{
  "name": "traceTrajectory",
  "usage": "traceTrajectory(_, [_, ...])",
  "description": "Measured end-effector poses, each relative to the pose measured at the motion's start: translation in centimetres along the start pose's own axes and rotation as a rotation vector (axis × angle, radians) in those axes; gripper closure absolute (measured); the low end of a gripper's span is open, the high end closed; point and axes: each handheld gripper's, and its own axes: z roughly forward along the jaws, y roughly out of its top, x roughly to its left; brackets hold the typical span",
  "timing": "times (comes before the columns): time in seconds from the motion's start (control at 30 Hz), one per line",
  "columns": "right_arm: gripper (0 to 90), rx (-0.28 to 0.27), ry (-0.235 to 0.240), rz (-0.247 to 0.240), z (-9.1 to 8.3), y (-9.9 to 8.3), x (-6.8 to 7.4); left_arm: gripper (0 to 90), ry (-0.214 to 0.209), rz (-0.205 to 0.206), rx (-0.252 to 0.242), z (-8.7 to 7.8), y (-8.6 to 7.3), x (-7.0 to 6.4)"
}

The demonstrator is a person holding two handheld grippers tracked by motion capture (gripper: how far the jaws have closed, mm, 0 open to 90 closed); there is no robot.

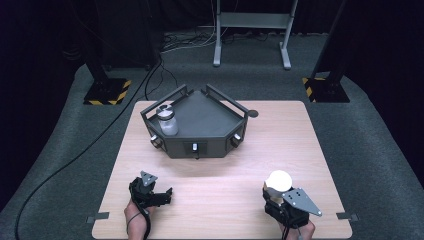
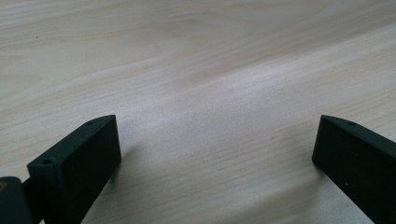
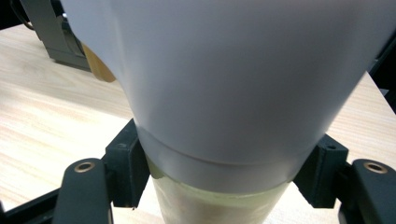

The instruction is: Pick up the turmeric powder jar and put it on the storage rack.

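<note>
A white light bulb (image 1: 279, 180) stands up near the table's front right, its dome upward. My right gripper (image 1: 276, 192) is shut on its neck; in the right gripper view the bulb (image 3: 224, 70) looms close, and the gripper (image 3: 224, 161) has one black jaw on each side of the neck. My left gripper (image 1: 165, 196) rests at the front left, open, pointing right. The left gripper view has that gripper (image 2: 218, 126) with jaws wide apart over bare wood. A dark angular tray (image 1: 200, 146) sits at the table's back, with a lidded jar (image 1: 167, 121) of white contents in its left corner.
A small dark disc (image 1: 253, 113) lies on the table (image 1: 225, 175) just right of the tray. On the floor beyond are two posts with yellow-black striped bases (image 1: 107, 91) (image 1: 325, 87), a grey metal stand (image 1: 250, 30) and trailing cables (image 1: 75, 155).
</note>
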Motion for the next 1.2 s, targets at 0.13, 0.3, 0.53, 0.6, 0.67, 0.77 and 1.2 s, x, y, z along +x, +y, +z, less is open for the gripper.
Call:
traceTrajectory(0.13, [30.1, -0.002, 0.003, -0.008, 0.4, 0.4, 0.0, 1.0, 0.0, 0.0, 0.0, 0.0, 0.0, 0.0])
traceTrajectory(0.3, [30.1, 0.003, 0.004, -0.016, 0.8, 0.8, -0.1, 1.1, -0.001, 0.0, -0.001, 0.0, 0.0, 0.0])
traceTrajectory(0.53, [30.1, 0.001, 0.006, -0.016, 1.2, 1.2, -0.2, 1.1, 0.0, 0.0, -0.001, 0.0, 0.0, 0.0])
traceTrajectory(0.6, [30.1, 0.001, 0.005, -0.017, 1.4, 1.4, -0.2, 1.2, -0.001, 0.0, -0.001, 0.0, 0.0, 0.0])
traceTrajectory(0.67, [30.1, 0.0, 0.006, -0.019, 1.6, 1.5, -0.3, 1.2, -0.001, -0.001, 0.0, 0.0, 0.0, 0.0])
traceTrajectory(0.77, [30.1, 0.0, 0.009, -0.021, 1.9, 1.7, -0.4, 1.2, -0.001, -0.001, 0.0, 0.0, 0.0, 0.0])
traceTrajectory(1.2, [30.1, 0.008, 0.016, -0.037, 3.0, 2.7, -0.5, 1.3, -0.002, -0.001, 0.001, 0.0, 0.0, 0.1])
